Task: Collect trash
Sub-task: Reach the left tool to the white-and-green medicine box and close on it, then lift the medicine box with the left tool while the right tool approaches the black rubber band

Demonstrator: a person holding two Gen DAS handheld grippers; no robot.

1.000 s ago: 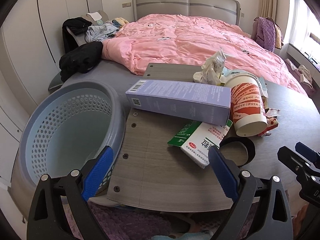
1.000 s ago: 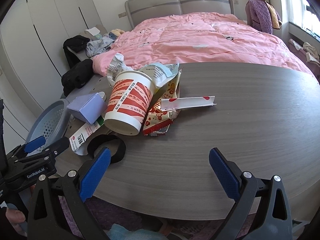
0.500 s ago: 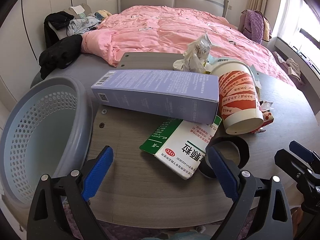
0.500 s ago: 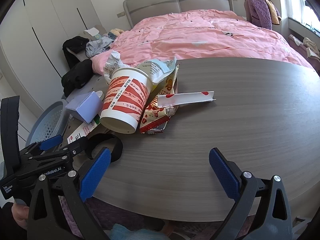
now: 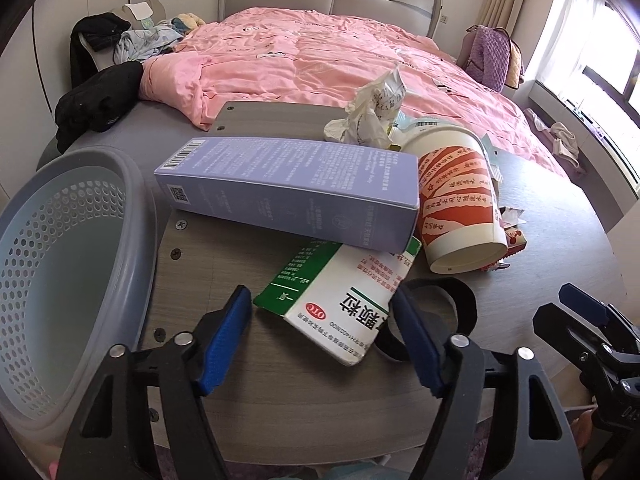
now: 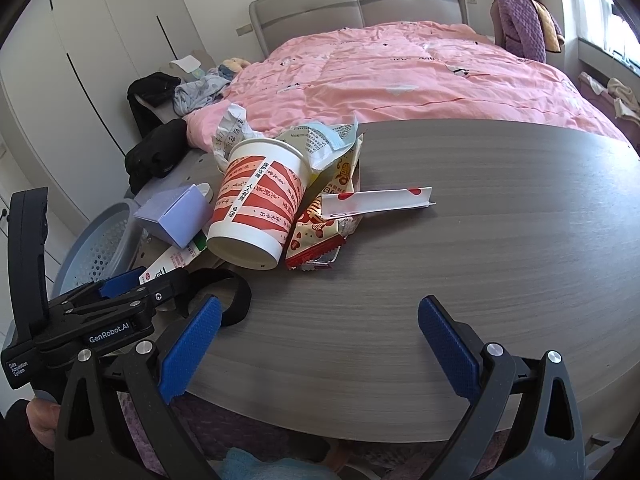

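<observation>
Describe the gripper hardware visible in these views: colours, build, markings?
Both are alike: the left gripper and right gripper have black triangular cut-out frames, silver rivets and blue textured pads. Seen from the right wrist view, the left unit's black body carries white print reading GenRobot.AI and Data Acquisition System, plus a tall black upright handle. No cables show.

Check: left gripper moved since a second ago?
Yes. The left gripper has advanced toward the medicine box on the table, jaws just closing, box corner between them.
</observation>
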